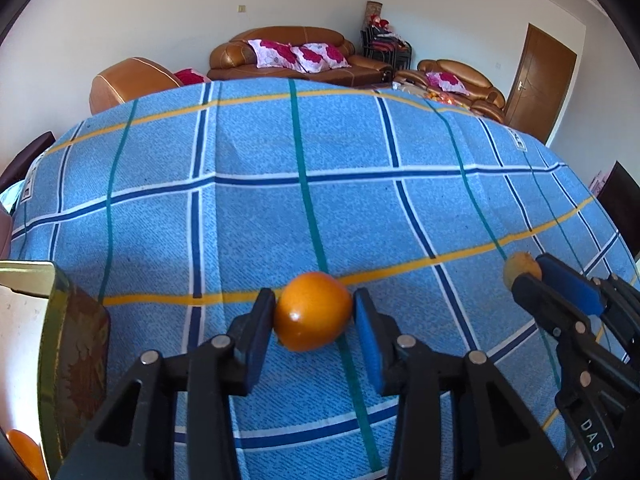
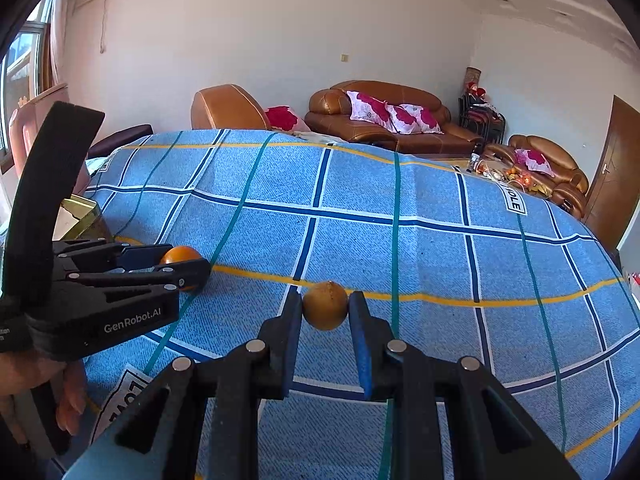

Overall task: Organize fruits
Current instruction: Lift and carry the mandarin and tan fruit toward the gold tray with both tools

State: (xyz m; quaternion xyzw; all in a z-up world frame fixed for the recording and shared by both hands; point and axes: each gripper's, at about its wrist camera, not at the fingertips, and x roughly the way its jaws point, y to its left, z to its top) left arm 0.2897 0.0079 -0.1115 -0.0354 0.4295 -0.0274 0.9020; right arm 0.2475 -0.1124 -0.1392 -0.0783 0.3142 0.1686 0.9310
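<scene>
A glossy orange (image 1: pixel 314 316) sits on the blue checked tablecloth (image 1: pixel 248 216), and my left gripper (image 1: pixel 314 298) is shut on it, both blue pads against its sides. The right wrist view shows the same orange (image 2: pixel 182 256) in that gripper (image 2: pixel 192 266) at the left. My right gripper (image 2: pixel 326 300) is shut on a smaller, duller yellow-brown fruit (image 2: pixel 325 307) resting on the cloth (image 2: pixel 440 248). From the left wrist camera this fruit (image 1: pixel 520 268) and the right gripper (image 1: pixel 534 271) appear at the far right.
An open gold-and-brown box (image 1: pixel 72 340) stands at the table's left edge with another orange (image 1: pixel 24 454) inside; it also shows as box (image 2: pixel 82 216). A hand (image 2: pixel 68 400) holds the left gripper. Brown sofas (image 1: pixel 296 56) stand beyond the table, and a dark chair (image 1: pixel 620 196) at its right.
</scene>
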